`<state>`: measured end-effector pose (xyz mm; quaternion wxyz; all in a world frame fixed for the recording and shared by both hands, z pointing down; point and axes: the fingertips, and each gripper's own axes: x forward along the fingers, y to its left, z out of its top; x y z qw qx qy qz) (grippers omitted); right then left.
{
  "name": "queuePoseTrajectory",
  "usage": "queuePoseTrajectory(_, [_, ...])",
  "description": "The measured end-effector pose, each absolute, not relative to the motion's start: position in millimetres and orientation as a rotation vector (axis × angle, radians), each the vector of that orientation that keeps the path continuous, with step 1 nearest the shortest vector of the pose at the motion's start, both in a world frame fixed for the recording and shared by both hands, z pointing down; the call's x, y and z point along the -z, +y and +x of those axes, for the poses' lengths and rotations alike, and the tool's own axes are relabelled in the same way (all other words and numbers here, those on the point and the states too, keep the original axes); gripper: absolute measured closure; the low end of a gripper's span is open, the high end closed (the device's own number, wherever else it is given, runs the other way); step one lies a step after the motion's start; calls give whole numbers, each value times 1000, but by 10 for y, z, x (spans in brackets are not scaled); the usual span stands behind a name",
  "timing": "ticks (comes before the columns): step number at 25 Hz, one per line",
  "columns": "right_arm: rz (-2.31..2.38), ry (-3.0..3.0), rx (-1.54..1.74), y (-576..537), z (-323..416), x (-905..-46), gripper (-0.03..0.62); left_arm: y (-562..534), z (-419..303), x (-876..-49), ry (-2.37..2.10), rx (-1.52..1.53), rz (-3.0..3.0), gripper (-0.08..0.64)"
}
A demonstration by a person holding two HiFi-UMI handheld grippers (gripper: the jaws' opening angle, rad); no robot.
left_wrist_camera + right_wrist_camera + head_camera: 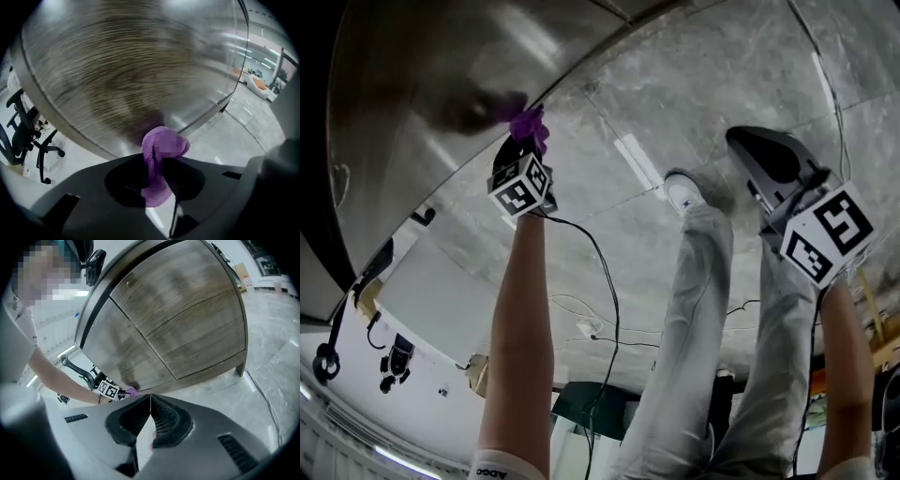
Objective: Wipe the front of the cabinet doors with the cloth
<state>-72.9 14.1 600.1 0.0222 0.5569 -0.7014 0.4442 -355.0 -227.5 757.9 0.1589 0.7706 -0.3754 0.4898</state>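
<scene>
Grey floor, one cabinet, two doors, one cloth

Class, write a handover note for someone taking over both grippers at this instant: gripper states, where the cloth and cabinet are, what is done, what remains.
Left gripper: shut on the purple cloth, which is against the cabinet door near its bottom edge.
Right gripper: shut, empty, held back from the cabinet and pointing at it.
Done: the cloth is on the low part of that door; how much has been wiped can't be told.
Left: work the cloth over the rest of that door, then the other door.
</scene>
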Motion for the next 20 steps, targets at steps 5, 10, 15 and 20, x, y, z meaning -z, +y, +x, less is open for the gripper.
queuePoseTrajectory(5, [1693, -2196, -1362, -105, -943, -5907, 565, -2416, -4049, -7490, -1155, -1419, 2136, 454])
queuePoseTrajectory(10, [1634, -2235, -1341, -294, -1144, -5754, 565, -2422, -4302, -7290, -1257, -1374, 2104, 456])
queuePoseTrajectory(15, [1586, -2252, -1339, -330, -1269, -5424, 565, -2110, -3941, -6767, -1213, -1156, 2152, 456])
queuePoseTrajectory(20, [1581, -2321, -1301, -374, -1058, -5016, 565, -1592, -3144, -6057, -1173, -1029, 2243, 456])
